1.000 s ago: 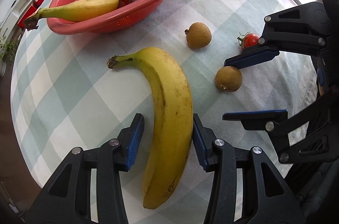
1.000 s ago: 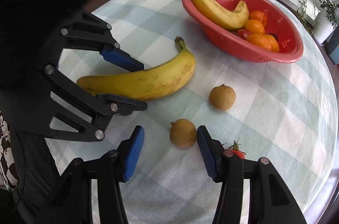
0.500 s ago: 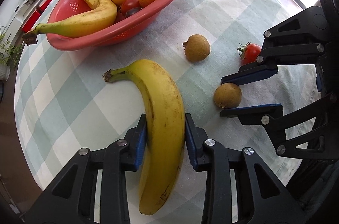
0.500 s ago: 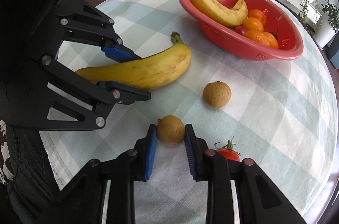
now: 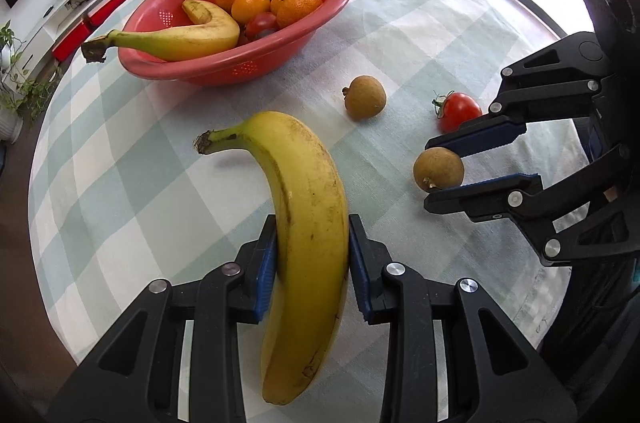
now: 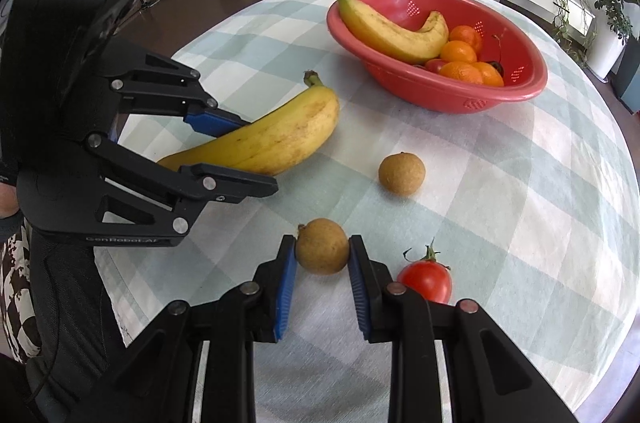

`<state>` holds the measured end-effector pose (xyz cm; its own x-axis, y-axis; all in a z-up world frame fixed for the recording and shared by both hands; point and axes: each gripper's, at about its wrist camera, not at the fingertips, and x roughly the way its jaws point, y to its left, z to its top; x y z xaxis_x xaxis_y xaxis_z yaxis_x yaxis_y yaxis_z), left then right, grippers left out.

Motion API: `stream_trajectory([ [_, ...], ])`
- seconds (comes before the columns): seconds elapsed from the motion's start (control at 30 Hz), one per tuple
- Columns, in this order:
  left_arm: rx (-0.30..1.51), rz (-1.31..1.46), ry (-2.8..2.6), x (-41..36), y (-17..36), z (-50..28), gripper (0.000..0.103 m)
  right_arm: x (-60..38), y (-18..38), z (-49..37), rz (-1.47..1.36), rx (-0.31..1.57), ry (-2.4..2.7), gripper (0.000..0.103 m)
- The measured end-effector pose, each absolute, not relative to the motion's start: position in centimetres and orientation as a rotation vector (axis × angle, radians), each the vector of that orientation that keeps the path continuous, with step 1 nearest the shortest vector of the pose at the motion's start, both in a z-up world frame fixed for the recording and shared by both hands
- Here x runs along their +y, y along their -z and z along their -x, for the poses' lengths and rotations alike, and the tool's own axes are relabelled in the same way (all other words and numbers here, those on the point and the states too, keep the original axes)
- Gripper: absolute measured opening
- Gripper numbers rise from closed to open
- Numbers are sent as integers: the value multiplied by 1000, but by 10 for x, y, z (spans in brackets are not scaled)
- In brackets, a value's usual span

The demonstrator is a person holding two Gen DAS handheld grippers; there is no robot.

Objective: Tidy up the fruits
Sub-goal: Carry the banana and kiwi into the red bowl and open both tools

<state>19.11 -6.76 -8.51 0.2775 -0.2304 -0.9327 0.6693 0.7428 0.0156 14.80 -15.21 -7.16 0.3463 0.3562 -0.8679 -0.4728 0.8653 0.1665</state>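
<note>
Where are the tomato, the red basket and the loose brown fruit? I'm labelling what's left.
tomato point(image 6: 426, 279): right wrist view, its red skin.
red basket point(image 5: 280, 59): left wrist view, outer wall.
loose brown fruit point(image 6: 401, 173): right wrist view, its middle.

A second ago both pairs of jaws stood open around their fruit. Now the left hand-held gripper point(image 5: 312, 255) has clamped the loose banana point(image 5: 308, 207) at its middle, and the right hand-held gripper point(image 6: 322, 259) has clamped the nearer brown round fruit point(image 6: 322, 251). Both fruits look slightly raised off the bench point(image 5: 120, 183).
</note>
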Motion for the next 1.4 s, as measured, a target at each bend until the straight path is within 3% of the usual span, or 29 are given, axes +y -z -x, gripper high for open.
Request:
stream_trajectory([
  [0.63,956,-347,606,-72,17,-182,30,-179,23,-145,24,979,-509,28],
  [1.4,889,-307,539,-105,-31,-302,30,-209,-14,-249,-1,878,-431,28],
])
